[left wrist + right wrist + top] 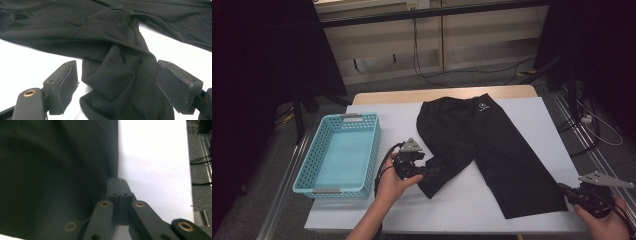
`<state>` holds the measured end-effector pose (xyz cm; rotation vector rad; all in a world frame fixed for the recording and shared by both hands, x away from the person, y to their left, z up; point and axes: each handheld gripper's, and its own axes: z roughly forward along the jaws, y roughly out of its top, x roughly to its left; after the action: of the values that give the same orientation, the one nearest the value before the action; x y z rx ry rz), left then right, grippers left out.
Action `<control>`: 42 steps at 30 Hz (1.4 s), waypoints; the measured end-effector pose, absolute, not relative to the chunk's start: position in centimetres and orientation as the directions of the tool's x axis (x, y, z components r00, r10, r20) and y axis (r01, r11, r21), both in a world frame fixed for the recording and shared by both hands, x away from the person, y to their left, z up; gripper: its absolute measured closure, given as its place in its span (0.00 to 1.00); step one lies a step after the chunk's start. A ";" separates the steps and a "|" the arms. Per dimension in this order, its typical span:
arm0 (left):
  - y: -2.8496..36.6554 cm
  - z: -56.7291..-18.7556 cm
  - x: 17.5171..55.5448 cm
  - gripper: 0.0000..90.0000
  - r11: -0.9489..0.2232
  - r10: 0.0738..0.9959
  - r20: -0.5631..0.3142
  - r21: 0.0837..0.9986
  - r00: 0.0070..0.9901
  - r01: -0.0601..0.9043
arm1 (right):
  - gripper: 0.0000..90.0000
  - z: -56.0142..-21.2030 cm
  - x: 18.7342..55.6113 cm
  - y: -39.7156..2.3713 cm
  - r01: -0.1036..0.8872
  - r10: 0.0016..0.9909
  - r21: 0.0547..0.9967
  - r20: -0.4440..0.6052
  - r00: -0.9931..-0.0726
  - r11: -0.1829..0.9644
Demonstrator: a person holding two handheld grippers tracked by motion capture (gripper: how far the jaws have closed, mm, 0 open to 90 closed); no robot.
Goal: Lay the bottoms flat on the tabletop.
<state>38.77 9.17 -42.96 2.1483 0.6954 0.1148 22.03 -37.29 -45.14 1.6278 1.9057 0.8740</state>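
Left gripper (116, 85), jaws apart astride the bunched leg hem of the black stretch-fabric shorts (482, 145) spread on the white table (532, 115); right gripper (118, 185) clenched at the other hem's corner, grasp uncertain; a shallow closure could let the slack fabric slip free.

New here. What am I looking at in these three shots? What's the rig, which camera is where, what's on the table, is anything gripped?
No robot arm here: a person holds a two-jaw tool in each hand. The high view looks down from above the person's side of the table, which has a white cover. On it lie black shorts and an empty light blue basket.

The other two pictures come from cameras riding on the tools. The left tool stands open, with one bunched leg of the shorts between its pads, which do not press it. The right tool is shut at the edge of the other leg; whether cloth is pinched between its jaws is hard to tell.
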 end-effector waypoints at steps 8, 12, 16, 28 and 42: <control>8.2 -43.1 38.2 0.20 -0.497 0.495 -0.165 0.752 0.853 0.433 | 0.98 -45.3 22.1 -37.0 0.679 0.979 0.727 0.047 -0.199 0.103; 7.6 -43.2 37.9 0.20 -0.526 0.479 -0.149 0.740 0.865 0.419 | 0.88 -45.4 22.2 -36.4 0.678 0.977 0.726 0.044 -0.211 0.114; 7.3 -43.1 37.6 0.20 -0.528 0.471 -0.145 0.744 0.870 0.409 | 0.77 -45.1 22.5 -35.7 0.658 0.977 0.744 0.034 -0.210 0.115; 5.1 -44.3 36.1 0.32 -0.588 0.418 -0.126 0.717 0.900 0.374 | 0.40 -44.8 23.3 -34.1 0.615 0.976 0.785 0.077 -0.203 0.066; 5.0 -44.5 35.8 0.86 -0.593 0.455 -0.143 0.688 0.879 0.418 | 0.32 -44.5 23.8 -32.7 0.593 0.969 0.801 0.072 -0.235 0.084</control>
<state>35.79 4.98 -44.45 2.2799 0.6250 0.0612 23.79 -32.66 -44.49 1.5358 1.8817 1.0141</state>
